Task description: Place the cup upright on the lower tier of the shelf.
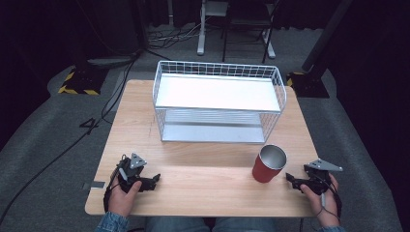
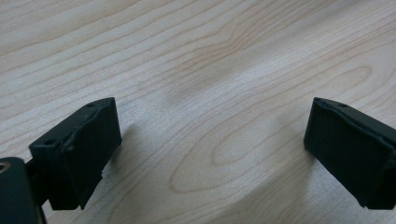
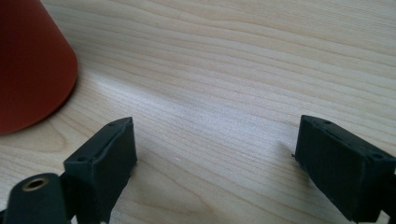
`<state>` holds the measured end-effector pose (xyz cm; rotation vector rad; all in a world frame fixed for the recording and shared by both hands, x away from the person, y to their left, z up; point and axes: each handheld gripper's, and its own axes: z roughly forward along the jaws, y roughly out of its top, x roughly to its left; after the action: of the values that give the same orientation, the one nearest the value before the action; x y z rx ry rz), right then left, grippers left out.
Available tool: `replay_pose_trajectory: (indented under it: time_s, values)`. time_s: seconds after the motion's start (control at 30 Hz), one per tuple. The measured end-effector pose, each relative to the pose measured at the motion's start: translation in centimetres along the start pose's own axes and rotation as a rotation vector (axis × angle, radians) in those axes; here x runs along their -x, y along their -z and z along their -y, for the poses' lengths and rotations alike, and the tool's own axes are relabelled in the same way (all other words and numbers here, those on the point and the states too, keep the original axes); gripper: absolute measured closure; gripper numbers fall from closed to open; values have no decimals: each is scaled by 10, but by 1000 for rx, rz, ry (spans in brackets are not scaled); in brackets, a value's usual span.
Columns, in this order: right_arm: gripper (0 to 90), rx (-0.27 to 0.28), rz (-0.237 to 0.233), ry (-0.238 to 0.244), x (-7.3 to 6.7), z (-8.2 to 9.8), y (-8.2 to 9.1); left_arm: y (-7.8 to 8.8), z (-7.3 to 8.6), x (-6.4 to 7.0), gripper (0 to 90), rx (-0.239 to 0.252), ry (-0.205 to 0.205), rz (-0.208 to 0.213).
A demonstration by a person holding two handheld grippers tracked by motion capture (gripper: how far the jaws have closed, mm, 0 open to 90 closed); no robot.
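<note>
Red cup (image 1: 268, 164) standing upright on counter (image 1: 203, 188), around 4 o'clock from middle, metal inside showing. Right tool (image 1: 289, 178) parked just beside it at cup's 4 o'clock – jaws spread wide, nothing between, not touching. Left tool (image 1: 156, 179) down at 7 o'clock corner, also gaping wide over bare wood. White wire basket (image 1: 218, 101) sits at 12 o'clock, well apart from cup.
</note>
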<state>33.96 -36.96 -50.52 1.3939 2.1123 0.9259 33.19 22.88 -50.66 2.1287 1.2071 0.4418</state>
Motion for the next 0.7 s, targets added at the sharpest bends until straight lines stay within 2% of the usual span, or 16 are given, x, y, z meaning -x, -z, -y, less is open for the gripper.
replay_pose_trajectory:
  time_s: [0.13, 0.2, 0.7]
  values:
    - [129, 0, 1, 2, 0, 0, 0, 0, 0, 0, 37, -2, 5, -2]
    - [129, -1, 1, 2, 0, 0, 0, -2, -1, -1, 3, -9, 17, -14]
    - [129, 0, 1, 2, 0, 0, 0, -2, -1, -1, 2, -10, 17, -12]
